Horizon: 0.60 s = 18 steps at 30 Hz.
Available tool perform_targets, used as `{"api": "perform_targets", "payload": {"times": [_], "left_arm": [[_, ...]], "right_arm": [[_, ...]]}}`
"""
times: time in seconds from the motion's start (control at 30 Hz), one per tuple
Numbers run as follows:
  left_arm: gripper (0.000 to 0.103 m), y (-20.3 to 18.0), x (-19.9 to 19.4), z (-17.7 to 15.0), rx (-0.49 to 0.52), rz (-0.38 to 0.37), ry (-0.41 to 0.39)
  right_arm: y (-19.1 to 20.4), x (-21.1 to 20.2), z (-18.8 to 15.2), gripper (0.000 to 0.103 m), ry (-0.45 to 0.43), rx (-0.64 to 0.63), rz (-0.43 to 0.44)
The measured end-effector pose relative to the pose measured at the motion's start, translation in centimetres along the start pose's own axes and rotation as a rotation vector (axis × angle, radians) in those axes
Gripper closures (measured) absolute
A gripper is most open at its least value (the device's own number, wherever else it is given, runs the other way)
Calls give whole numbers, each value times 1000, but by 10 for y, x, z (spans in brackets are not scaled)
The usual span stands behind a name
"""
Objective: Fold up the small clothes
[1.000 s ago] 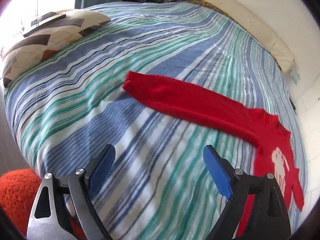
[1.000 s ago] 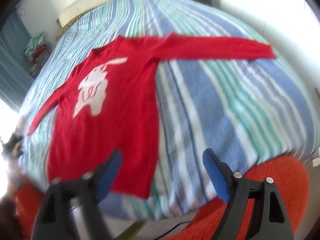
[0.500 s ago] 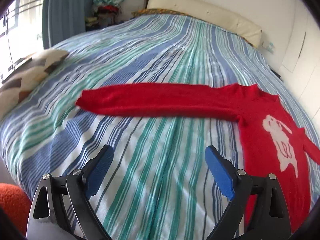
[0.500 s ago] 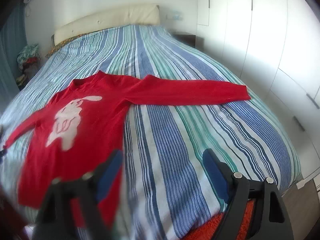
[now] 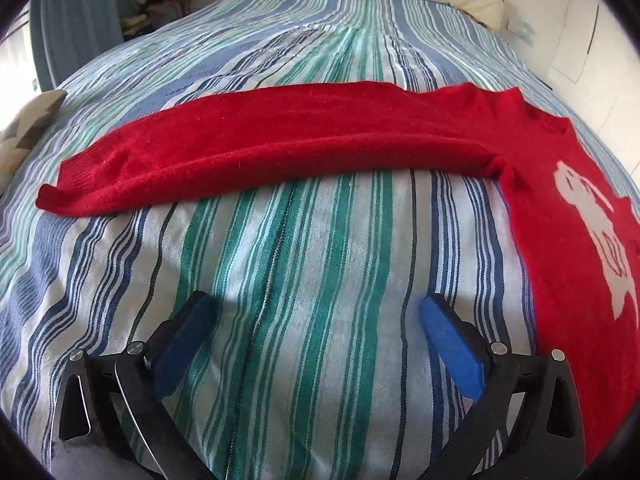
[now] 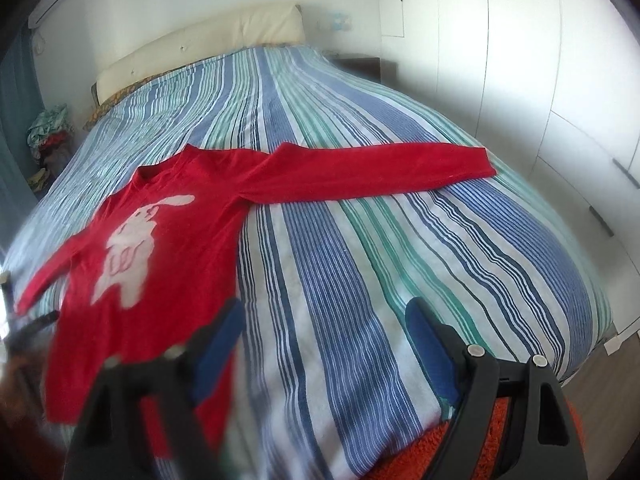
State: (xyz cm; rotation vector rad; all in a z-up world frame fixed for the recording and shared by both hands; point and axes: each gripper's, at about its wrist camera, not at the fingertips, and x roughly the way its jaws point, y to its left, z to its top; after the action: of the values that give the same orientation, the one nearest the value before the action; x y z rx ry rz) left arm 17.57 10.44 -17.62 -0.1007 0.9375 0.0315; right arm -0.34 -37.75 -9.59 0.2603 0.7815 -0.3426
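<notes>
A red sweater with a white rabbit print lies flat, face up, on the striped bed, both sleeves spread out sideways. In the left wrist view one sleeve stretches across the middle, its cuff at the left, with the body at the right edge. My left gripper is open and empty, low over the cover just short of that sleeve. My right gripper is open and empty near the bed's foot, right of the hem; the other sleeve lies beyond it.
The bed's blue, green and white striped cover has a cream headboard at the far end. A patterned pillow lies at the left edge. White wardrobe doors stand to the right. An orange rug lies below the bed's foot.
My left gripper has moved closer to the sleeve and lower over the bed, and the sleeve now fills the view. My right gripper has steadied and shifted slightly; the sweater has not moved.
</notes>
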Motion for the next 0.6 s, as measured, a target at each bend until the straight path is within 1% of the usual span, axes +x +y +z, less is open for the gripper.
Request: {"api": "perform_targets", "payload": {"times": [0.2,0.43,0.6], "left_arm": [[0,-4,1,0,14,22,2],[0,-4,1,0,11,20,2],[0,-4,1,0,12,21,2]], "right_arm": [[1,2,1,21,6,8,19],[-2,-4,0,20,-11,25,34],[1,1,1,20,7,20,31]]}}
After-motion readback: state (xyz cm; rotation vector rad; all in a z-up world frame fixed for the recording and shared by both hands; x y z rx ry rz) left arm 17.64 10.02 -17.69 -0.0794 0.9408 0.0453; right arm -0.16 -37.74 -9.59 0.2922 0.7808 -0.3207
